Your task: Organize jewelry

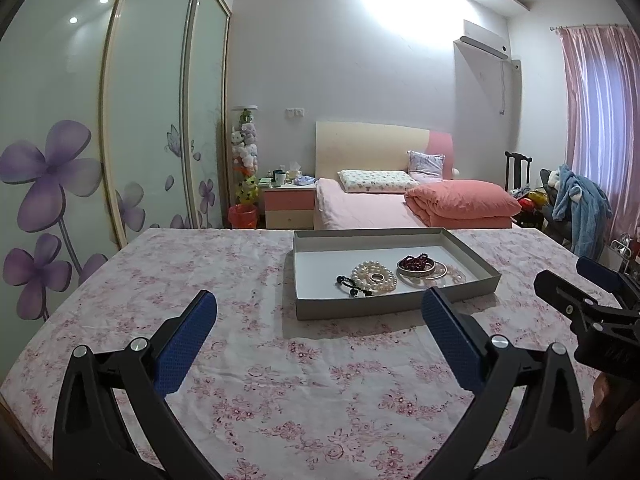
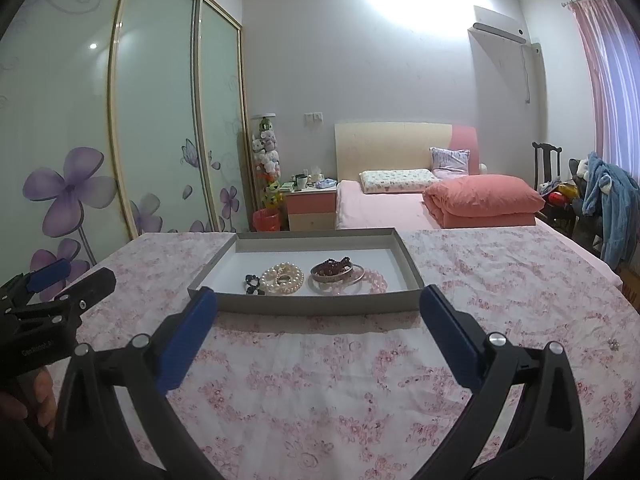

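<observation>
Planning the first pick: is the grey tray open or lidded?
Open: the grey tray has no lid, with pearls and bangles exposed.

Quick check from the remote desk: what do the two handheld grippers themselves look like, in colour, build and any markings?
Both match. The left gripper and right gripper have black plastic triangulated frames, silver pivot bolts and flat fingers faced with dimpled blue pads. Seen from the right wrist view, the left gripper's black body carries small pale lettering, too blurred to read. No cables or sleeves show.

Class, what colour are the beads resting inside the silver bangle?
Dark red beads in the silver bangle, clearest in the right wrist view.
</observation>
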